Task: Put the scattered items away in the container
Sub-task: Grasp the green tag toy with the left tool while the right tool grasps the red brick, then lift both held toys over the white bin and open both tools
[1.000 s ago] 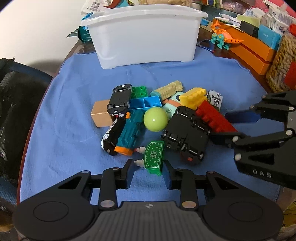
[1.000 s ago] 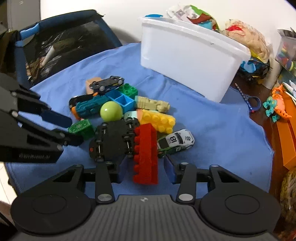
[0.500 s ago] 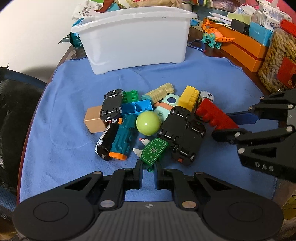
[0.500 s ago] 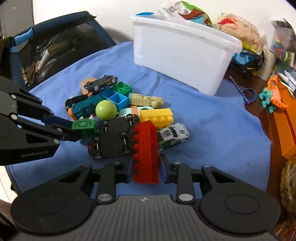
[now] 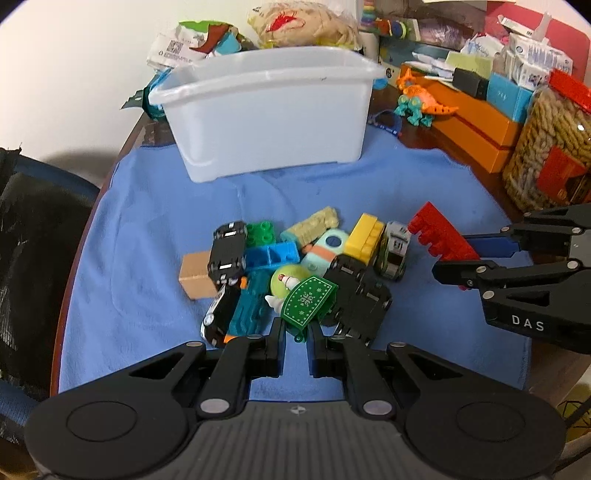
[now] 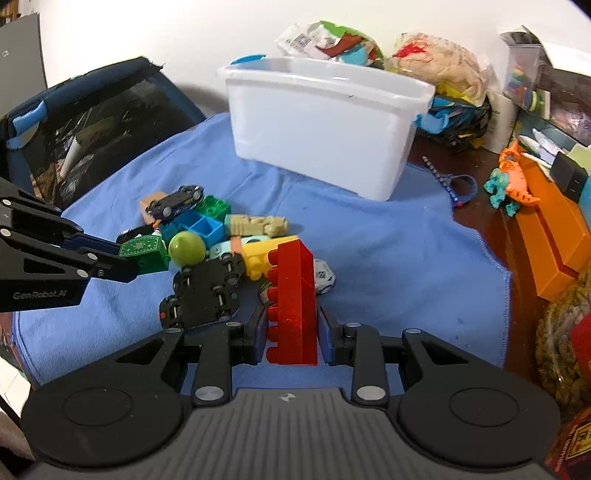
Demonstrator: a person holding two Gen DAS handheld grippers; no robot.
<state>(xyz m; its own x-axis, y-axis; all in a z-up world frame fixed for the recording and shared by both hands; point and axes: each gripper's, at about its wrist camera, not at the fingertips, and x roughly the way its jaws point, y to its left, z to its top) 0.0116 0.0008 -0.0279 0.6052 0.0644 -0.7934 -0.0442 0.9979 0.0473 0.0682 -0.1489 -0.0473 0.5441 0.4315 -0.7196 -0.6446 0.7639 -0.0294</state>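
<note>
A white plastic bin [image 5: 269,114] [image 6: 321,122] stands at the far side of a blue cloth [image 5: 147,295]. A heap of toys lies mid-cloth: black toy cars [image 5: 227,247], a big black car [image 6: 207,288] upside down, a green ball [image 6: 186,248], yellow brick [image 5: 365,236], blue brick [image 5: 271,256]. My left gripper [image 5: 297,334] is shut on a green snowflake-patterned toy [image 5: 308,301], lifted just above the heap. My right gripper [image 6: 291,332] is shut on a red brick [image 6: 295,295], also raised; the red brick [image 5: 439,240] shows at right in the left wrist view.
A dark mesh chair [image 6: 85,122] stands left of the table. Orange boxes [image 5: 476,125], a toy dinosaur [image 5: 417,99], a pasta jar [image 5: 550,147] and a blue strap [image 6: 456,188] crowd the right side. Bags of clutter [image 5: 306,22] sit behind the bin.
Both grippers closed, the left on the green toy, the right on the red brick, and lifted them off the cloth. The red brick turned upright between the right fingers.
</note>
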